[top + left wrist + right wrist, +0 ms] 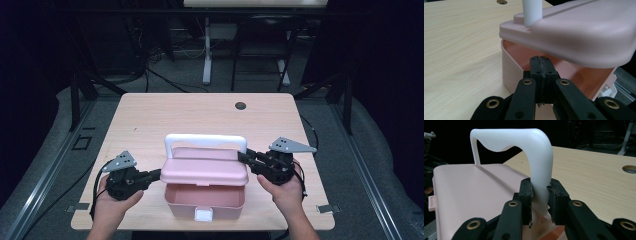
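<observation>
A pink box point(205, 199) with a white front latch point(203, 215) stands near the table's front edge. Its pink lid point(207, 172) is raised at the front, so the inside shows. A white handle point(205, 140) stands upright on the lid. My left gripper point(159, 174) is shut with nothing between its pads. Its tip point(541, 61) sits just under the lid point(584, 32) at the box's left wall point(509, 67); whether it touches the lid I cannot tell. My right gripper point(243, 156) is shut on the handle's right leg point(537, 185), above the lid point(474, 192).
The box rests on a light wooden table point(150, 120) with a round cable hole point(240, 105) at the far side. Bare wood lies behind and beside the box. Dark floor, rails and another table's legs point(206, 55) lie beyond.
</observation>
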Demonstrator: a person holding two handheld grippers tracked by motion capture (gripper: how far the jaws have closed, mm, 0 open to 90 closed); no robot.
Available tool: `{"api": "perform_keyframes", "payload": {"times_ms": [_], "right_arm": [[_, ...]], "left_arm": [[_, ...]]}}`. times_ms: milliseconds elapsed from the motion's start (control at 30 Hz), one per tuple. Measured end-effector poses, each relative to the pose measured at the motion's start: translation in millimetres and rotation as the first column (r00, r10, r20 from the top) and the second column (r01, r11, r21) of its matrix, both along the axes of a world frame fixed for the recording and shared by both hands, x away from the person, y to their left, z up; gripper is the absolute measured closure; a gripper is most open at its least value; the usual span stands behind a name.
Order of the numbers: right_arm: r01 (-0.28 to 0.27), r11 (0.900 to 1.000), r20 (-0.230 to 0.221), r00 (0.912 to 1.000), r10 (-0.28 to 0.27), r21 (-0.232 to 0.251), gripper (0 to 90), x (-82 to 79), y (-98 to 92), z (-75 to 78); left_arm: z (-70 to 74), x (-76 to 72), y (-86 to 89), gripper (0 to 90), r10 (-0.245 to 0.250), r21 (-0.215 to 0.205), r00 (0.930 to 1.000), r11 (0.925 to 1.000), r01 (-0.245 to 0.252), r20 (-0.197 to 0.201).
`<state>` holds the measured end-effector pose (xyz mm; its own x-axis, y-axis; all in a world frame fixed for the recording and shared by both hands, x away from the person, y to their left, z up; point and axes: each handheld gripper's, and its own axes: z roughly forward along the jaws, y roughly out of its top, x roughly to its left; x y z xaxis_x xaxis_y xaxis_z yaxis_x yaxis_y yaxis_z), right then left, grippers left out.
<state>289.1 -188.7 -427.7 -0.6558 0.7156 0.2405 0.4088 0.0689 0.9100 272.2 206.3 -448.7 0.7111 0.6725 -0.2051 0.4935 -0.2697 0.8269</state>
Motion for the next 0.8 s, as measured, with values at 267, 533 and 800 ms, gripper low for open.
{"api": "perform_keyframes", "payload": {"times_ms": [267, 533, 800], "right_arm": [[0.001, 1.0, -0.002, 1.0, -0.001, 0.002, 74.1, 1.7, 0.4, -0.1], [0.001, 1.0, 0.001, 1.0, -0.001, -0.002, 74.1, 1.8, 0.7, -0.8], [0.003, 1.0, -0.003, 1.0, -0.003, 0.003, 74.1, 1.7, 0.5, -1.7]], "left_arm": [[-0.7, -4.2, -8.7, 89.8, -0.029, 0.009, 0.9996, 0.9995, 0.029, 0.0], [1.2, -8.4, -18.1, 89.8, -0.069, 0.008, 0.9976, 0.9976, 0.069, 0.0], [3.3, -10.8, -22.4, 89.8, -0.089, 0.015, 0.9961, 0.9959, 0.089, 0.001]]}}
